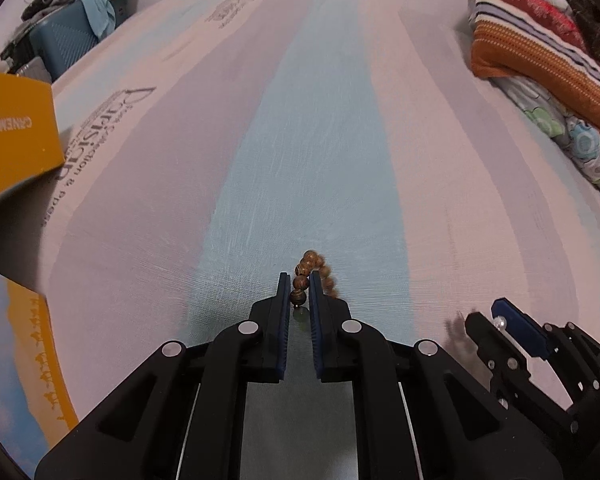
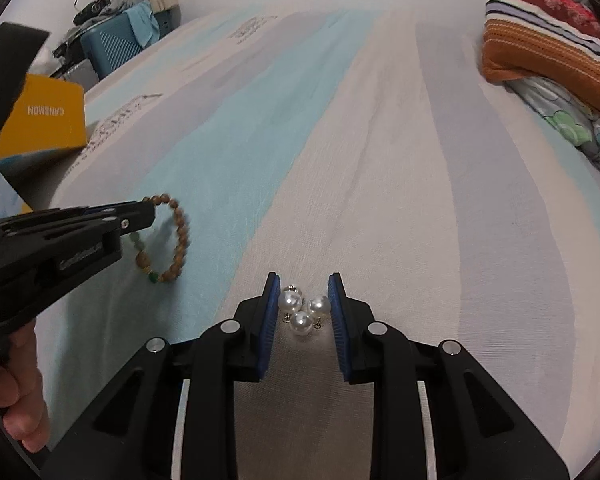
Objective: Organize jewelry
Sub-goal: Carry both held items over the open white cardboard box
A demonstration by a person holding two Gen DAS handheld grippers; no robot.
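Note:
My left gripper (image 1: 300, 286) is shut on a brown wooden bead bracelet (image 1: 313, 270) and holds it just above the striped bedsheet (image 1: 320, 140). From the right wrist view the left gripper (image 2: 150, 210) shows at the left with the bracelet (image 2: 178, 240) hanging from its tips as a loop with green beads at the bottom. My right gripper (image 2: 304, 292) is open, its pads either side of three white pearl pendants (image 2: 302, 310) lying on the sheet. The right gripper (image 1: 496, 320) also shows at the lower right of the left wrist view.
A yellow box (image 1: 12, 136) with an open lid stands at the left; it also shows in the right wrist view (image 2: 44, 120). Folded blankets and pillows (image 1: 540, 52) lie at the right. A blue suitcase (image 1: 64, 44) stands beyond the bed's far left edge.

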